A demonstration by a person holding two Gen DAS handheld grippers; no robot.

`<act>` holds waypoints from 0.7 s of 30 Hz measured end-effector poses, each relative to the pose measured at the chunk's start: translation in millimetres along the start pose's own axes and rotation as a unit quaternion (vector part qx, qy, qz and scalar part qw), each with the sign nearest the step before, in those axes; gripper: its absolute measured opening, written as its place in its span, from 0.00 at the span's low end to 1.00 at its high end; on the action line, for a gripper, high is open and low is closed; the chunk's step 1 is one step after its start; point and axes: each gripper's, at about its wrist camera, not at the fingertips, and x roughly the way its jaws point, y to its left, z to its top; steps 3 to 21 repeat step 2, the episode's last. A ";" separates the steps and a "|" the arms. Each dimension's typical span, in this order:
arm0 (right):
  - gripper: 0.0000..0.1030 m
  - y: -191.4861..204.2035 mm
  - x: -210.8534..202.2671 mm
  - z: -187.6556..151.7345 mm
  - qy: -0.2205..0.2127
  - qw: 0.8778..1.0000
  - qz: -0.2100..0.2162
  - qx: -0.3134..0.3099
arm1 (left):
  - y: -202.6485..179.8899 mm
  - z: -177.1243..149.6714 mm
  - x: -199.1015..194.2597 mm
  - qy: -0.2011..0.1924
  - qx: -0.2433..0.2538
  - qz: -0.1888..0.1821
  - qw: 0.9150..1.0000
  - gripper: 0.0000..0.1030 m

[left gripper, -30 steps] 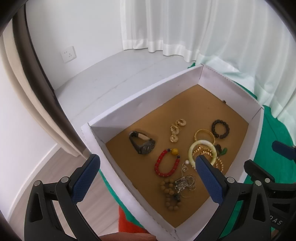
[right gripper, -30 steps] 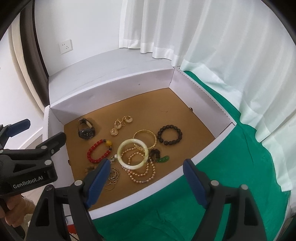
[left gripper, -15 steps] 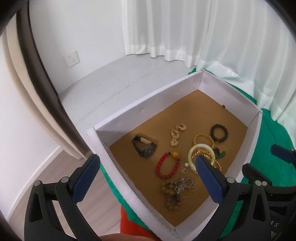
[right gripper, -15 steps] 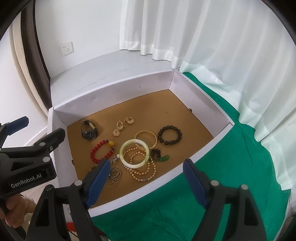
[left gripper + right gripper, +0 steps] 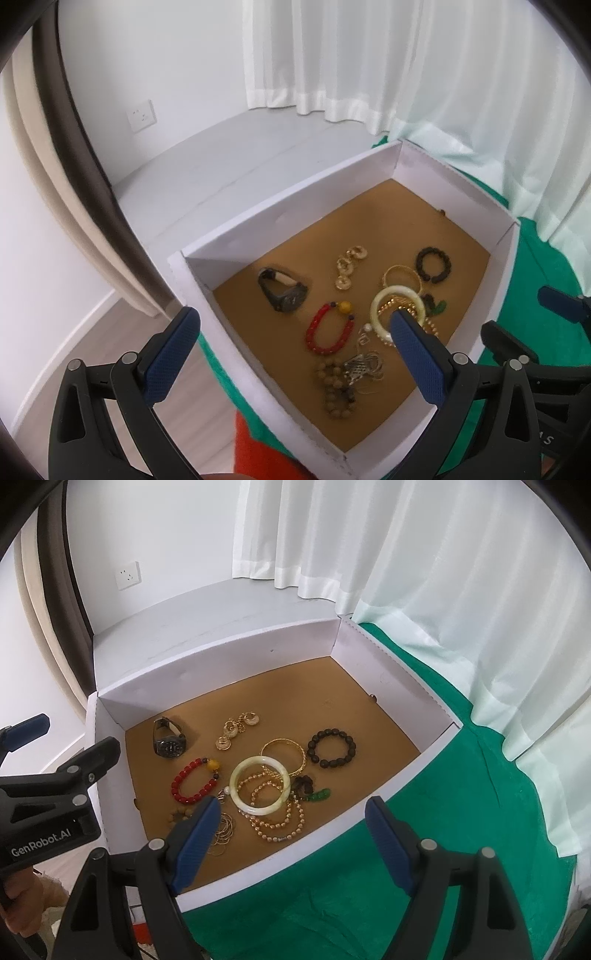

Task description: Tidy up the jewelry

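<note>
Jewelry lies scattered on the tan lining of a shallow white cardboard box (image 5: 402,775) set on a green cloth (image 5: 424,849), with both handheld grippers poised above it, jaws spread wide and gripping nothing.

The right wrist view looks straight over the near wall and shows the whole tangle: a pale jade bangle (image 5: 259,785) lying over a coiled gold bead necklace (image 5: 277,812), a thin gold bangle (image 5: 284,755) just behind it, a dark wooden bead bracelet (image 5: 332,748) to the right, and a small green pendant (image 5: 318,795) beside a dark carved charm. It also catches the black body of the left gripper (image 5: 48,794) at the left edge, with a person's hand (image 5: 18,904) beneath it.

The left wrist view, taken from the box's corner, gives what the other cannot: a light brown bead bracelet (image 5: 336,387) and a silvery mesh piece with fine chains, which the right gripper's (image 5: 290,834) blue finger largely covers in its own view. Here the left gripper (image 5: 291,354) hangs over the corner wall, its right finger overlapping the jade bangle's near rim.

A red bead bracelet with a yellow bead (image 5: 194,781), a black wristwatch (image 5: 168,737) and a cluster of gold earrings (image 5: 236,730) lie apart toward the left and back. A small dark object against the far right wall is too small to identify.
</note>
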 end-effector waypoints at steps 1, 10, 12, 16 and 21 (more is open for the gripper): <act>0.80 -0.2 0.5 0.2 0.000 1.000 0.000 0.001 | -0.9 -0.4 -0.5 -0.003 0.000 0.001 1.000 0.99; 0.80 0.0 0.5 0.1 0.001 1.000 0.000 0.001 | -2.0 -0.7 -1.2 -0.006 0.002 0.002 1.000 0.99; 0.80 0.0 0.5 0.1 0.001 1.000 0.000 0.001 | -2.0 -0.7 -1.2 -0.006 0.002 0.002 1.000 0.99; 0.80 0.0 0.5 0.1 0.001 1.000 0.000 0.001 | -2.0 -0.7 -1.2 -0.006 0.002 0.002 1.000 0.99; 0.80 0.0 0.5 0.1 0.001 1.000 0.000 0.001 | -2.0 -0.7 -1.2 -0.006 0.002 0.002 1.000 0.99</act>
